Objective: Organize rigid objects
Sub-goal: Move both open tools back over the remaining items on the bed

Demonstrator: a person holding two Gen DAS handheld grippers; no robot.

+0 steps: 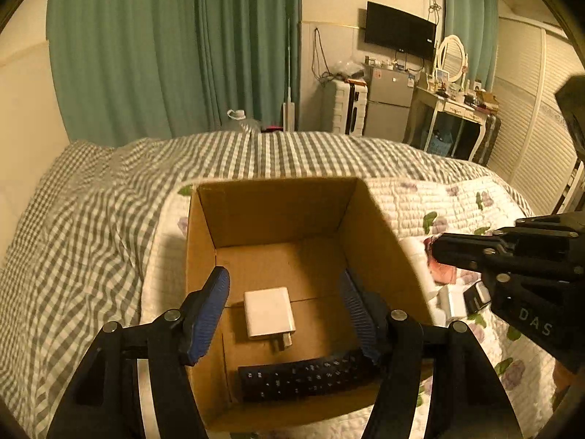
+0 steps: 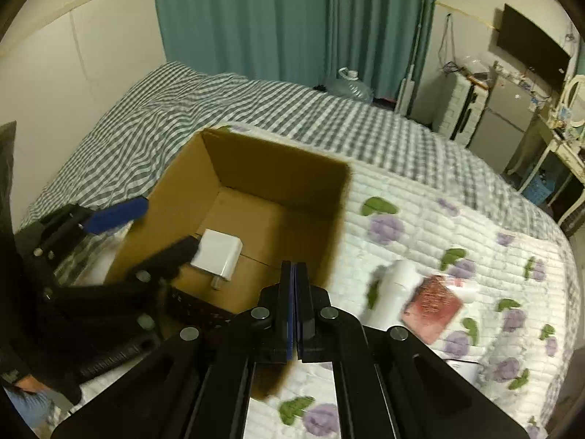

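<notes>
An open cardboard box (image 1: pixel 270 208) sits on the bed; it also shows in the right wrist view (image 2: pixel 278 175). Inside lie a white plug adapter (image 1: pixel 268 312) (image 2: pixel 217 254) and a black remote (image 1: pixel 303 375). My left gripper (image 1: pixel 285 307) is open and empty, hovering over the box above the adapter. My right gripper (image 2: pixel 294 274) is shut with nothing between its fingers, at the box's right wall; it shows from the side in the left wrist view (image 1: pixel 438 248). On the quilt right of the box lie a white bottle (image 2: pixel 396 285) and a red packet (image 2: pixel 431 307).
The floral quilt (image 2: pixel 438 226) lies over a grey checked bedspread (image 1: pixel 91 219). More small items (image 1: pixel 471 296) lie on the quilt by the right gripper. Green curtains, a fridge, a suitcase and a dressing table stand beyond the bed.
</notes>
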